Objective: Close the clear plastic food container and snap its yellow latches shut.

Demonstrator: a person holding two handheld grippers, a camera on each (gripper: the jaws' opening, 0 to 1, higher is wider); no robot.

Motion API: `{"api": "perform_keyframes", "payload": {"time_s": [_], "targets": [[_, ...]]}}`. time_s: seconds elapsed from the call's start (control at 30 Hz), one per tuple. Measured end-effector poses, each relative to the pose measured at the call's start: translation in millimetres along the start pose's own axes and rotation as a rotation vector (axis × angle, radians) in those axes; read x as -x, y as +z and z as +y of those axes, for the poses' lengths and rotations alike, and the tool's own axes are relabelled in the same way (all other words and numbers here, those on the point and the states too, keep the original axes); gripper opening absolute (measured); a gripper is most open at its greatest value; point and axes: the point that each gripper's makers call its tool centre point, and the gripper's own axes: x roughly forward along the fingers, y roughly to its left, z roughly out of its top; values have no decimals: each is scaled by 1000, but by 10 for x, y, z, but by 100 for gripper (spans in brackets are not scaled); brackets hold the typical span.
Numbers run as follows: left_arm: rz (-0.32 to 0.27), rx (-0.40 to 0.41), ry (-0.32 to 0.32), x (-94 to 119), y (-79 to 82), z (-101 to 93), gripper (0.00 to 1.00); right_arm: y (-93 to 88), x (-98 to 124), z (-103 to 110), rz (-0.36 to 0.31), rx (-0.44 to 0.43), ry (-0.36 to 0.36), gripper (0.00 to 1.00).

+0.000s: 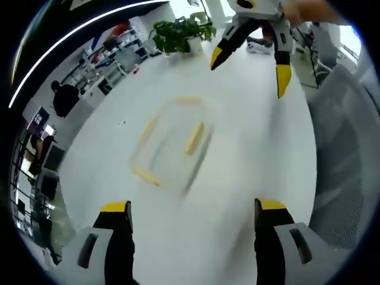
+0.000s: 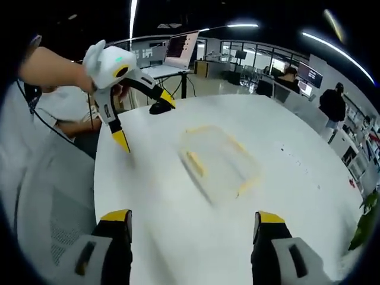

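Clear plastic makes up the food container (image 1: 172, 145), which sits in the middle of the white table (image 1: 249, 148) with its yellow latches (image 1: 193, 138) along the sides. It looks blurry, so it is hard to tell if the lid is fully down. The box lies straight ahead of both grippers, between them, with its long side pointing away from the left gripper (image 1: 193, 209). Both look about as near. The left gripper and the right gripper (image 2: 193, 215) are spread wide, holding nothing, and hang above the table, apart from the box.
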Motion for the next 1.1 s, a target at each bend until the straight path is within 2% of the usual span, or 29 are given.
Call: {"api": "perform_keyframes", "payload": {"time_s": [0.13, 0.27, 0.47, 0.63, 0.8, 0.9, 1.0, 1.1], "targets": [[-6, 39, 8, 33, -64, -46, 82, -64, 24, 53, -8, -30, -6, 83], [-51, 117, 21, 90, -29, -75, 83, -89, 59, 102, -23, -54, -12, 83], [-70, 157, 37, 154, -55, -142, 82, -100, 105, 163, -55, -98, -20, 82], [-133, 293, 35, 213, -31, -215, 83, -165, 156, 232, -78, -122, -26, 82], [-128, 289, 42, 251, -140, -305, 82, -224, 219, 301, -112, -153, -34, 83], [-146, 293, 42, 274, -168, -380, 83, -265, 247, 326, -132, -180, -42, 83], [-187, 384, 47, 266, -201, -428, 85, -311, 286, 355, -166, -193, -67, 84], [-173, 380, 61, 266, -270, -486, 84, -360, 307, 396, -173, -198, -88, 85]]}}
